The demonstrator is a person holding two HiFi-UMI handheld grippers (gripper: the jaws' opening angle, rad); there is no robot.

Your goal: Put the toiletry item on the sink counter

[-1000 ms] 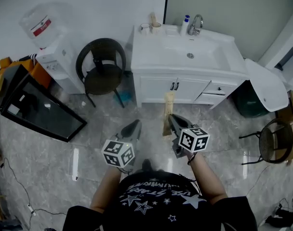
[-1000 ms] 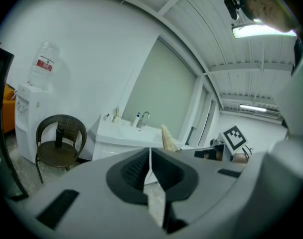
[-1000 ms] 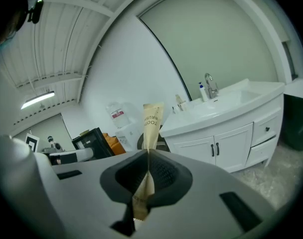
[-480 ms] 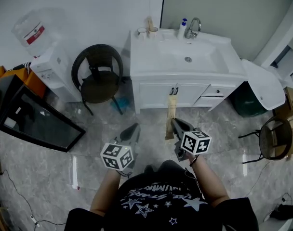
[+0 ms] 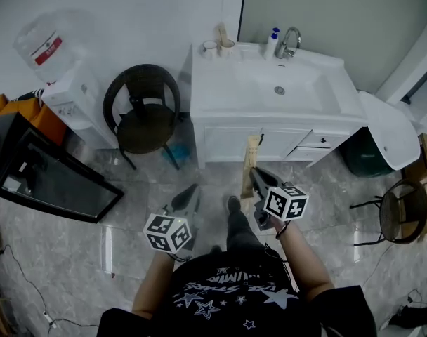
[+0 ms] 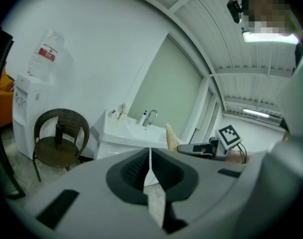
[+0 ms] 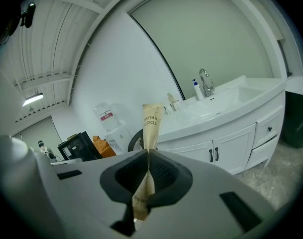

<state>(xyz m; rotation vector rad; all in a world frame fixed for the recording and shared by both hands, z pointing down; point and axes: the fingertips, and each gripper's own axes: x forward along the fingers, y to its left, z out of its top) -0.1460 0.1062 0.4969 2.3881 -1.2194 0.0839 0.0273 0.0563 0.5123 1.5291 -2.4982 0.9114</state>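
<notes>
My right gripper (image 5: 257,179) (image 7: 147,156) is shut on a tan paper toothbrush packet (image 5: 248,161) (image 7: 150,128), which sticks up past the jaws, in front of the vanity doors. The white sink counter (image 5: 220,83) (image 7: 226,101) lies ahead, with a basin, a tap (image 5: 289,41) (image 7: 205,82) and a pump bottle (image 5: 271,42) (image 7: 197,90) at its back edge. Two cups (image 5: 218,45) stand on its back left corner. My left gripper (image 5: 188,201) (image 6: 149,156) hangs to the left of the right one, jaws shut with nothing between them.
A dark wicker chair (image 5: 145,107) (image 6: 59,138) stands left of the vanity, with a water dispenser (image 5: 59,76) (image 6: 29,103) beyond it. A black framed panel (image 5: 48,174) leans at the left. A white lid over a dark bin (image 5: 385,128) and another chair (image 5: 403,209) stand at the right.
The person has stepped a little closer to the vanity and a foot now shows between the grippers. Both grippers keep their hold and spacing.
</notes>
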